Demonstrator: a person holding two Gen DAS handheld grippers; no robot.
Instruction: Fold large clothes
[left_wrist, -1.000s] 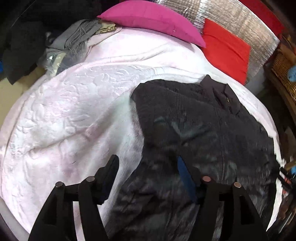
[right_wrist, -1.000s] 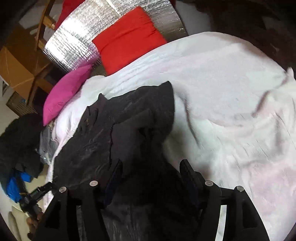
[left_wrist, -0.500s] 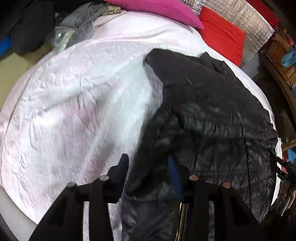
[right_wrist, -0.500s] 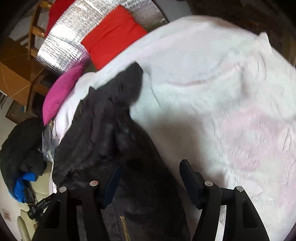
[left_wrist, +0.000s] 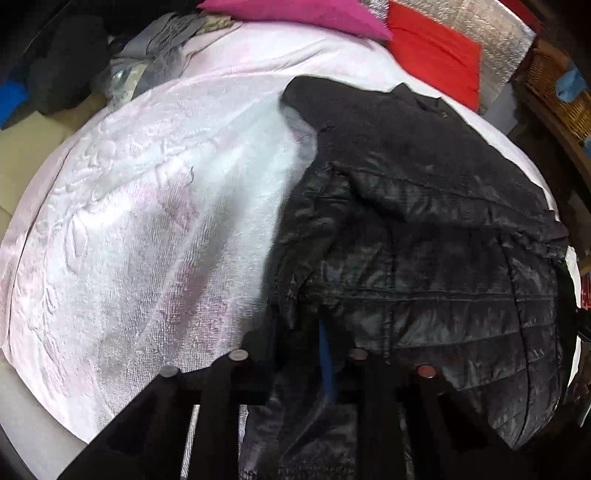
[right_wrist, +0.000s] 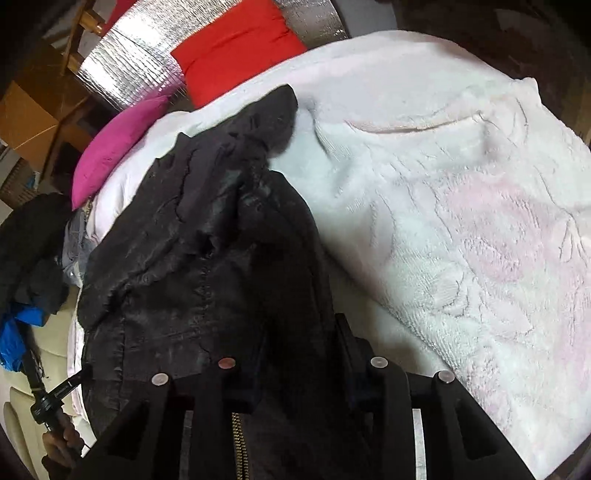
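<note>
The left gripper (left_wrist: 295, 332) had its jaws closing on the left edge of the black jacket (left_wrist: 424, 221), fabric between them. The jacket lay spread on the pale blanket (left_wrist: 147, 221) of the bed, collar toward a pink pillow (left_wrist: 295, 14) and a red pillow (left_wrist: 432, 55). The right gripper (right_wrist: 299, 354) had its jaws closing on the jacket's right edge by its zipper (right_wrist: 240, 443).

No legible txt, labels, brands or nos. anywhere in either view.
</note>
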